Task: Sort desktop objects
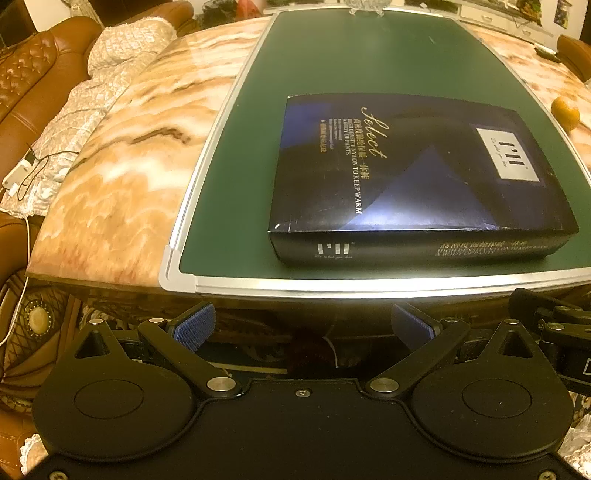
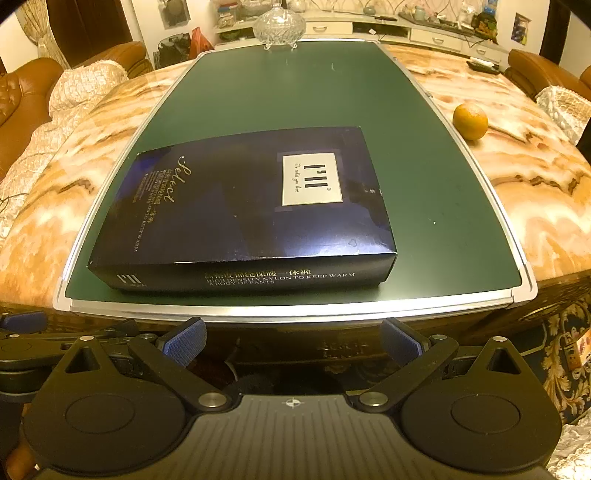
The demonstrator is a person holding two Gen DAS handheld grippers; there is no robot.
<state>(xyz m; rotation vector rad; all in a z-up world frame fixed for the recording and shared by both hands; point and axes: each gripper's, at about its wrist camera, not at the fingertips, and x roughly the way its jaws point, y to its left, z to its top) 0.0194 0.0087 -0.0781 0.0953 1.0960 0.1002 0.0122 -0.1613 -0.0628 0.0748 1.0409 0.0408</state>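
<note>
I hold my left gripper [image 1: 303, 326] just short of the near edge of the tabletop [image 1: 122, 166], its blue pads [image 1: 195, 326] spread wide apart with nothing between them. My right gripper [image 2: 293, 338] sits the same way beside it, pads [image 2: 184, 339] well apart and empty, also just off the near edge.

On the marble tabletop lies a green board [image 2: 424, 177] with a silver frame. A flat dark blue box [image 2: 243, 210] rests on the board, near its front edge and toward the left side as seen from my right wrist camera. Its lid carries a white label and gold lettering, and white print runs along the side facing me. From my left wrist camera the same box [image 1: 413, 173] sits ahead and to the right.

An orange [image 2: 470, 121] lies on the bare marble just beside the board's right frame, well apart from the box. A clear glass bowl [image 2: 279, 24] stands at the board's far end. Brown leather seats [image 1: 33, 85] with pale covers stand on the left.
</note>
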